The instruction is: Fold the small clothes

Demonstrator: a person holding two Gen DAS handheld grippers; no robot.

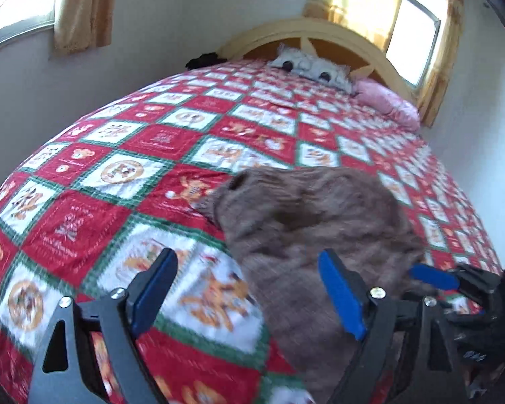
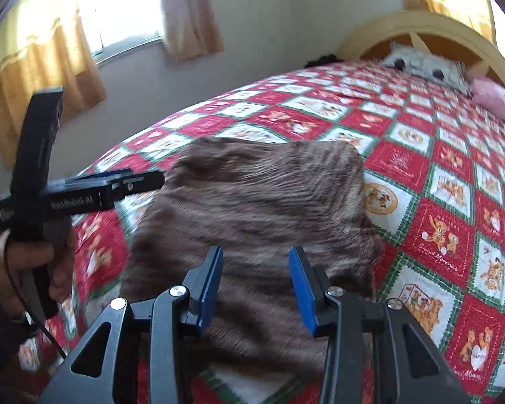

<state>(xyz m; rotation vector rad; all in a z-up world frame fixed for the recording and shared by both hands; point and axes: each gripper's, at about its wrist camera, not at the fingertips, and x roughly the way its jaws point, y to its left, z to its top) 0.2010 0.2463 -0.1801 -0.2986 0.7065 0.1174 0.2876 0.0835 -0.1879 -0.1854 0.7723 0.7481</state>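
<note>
- A brown knit garment (image 1: 323, 222) lay on the bed's near part, on a red, white and green checked quilt (image 1: 144, 155) printed with bears.
- From the left wrist, the left gripper (image 1: 249, 289) had its blue-padded jaws spread wide, holding nothing. Its left finger hung over bare quilt; its right finger (image 1: 341, 298) stood over the garment's near left part.
- Whether the pads touched the cloth could not be told; the frame was blurred.
- The right gripper (image 1: 434, 277) showed at that view's right edge, one blue pad low at the garment's right side.
- From the right wrist, the right gripper (image 2: 256, 286) was also spread, empty, with both fingers over the garment's near edge.
- The garment (image 2: 252, 202) looked bunched and rumpled in this view, ribbed, its far edge fairly straight and its right edge ragged.
- The left gripper (image 2: 118, 185) was seen side-on at the garment's left edge; from this angle its jaw gap could not be read. The person's left hand (image 2: 27, 262) gripped its handle, a black cable running down from it.
- At the bed's far end stood a curved wooden headboard (image 1: 320, 33), with a grey plush pillow (image 1: 313, 67) and a pink pillow (image 1: 387, 102) against it.
- Yellow curtains (image 2: 40, 64) hung at bright windows in both views.
</note>
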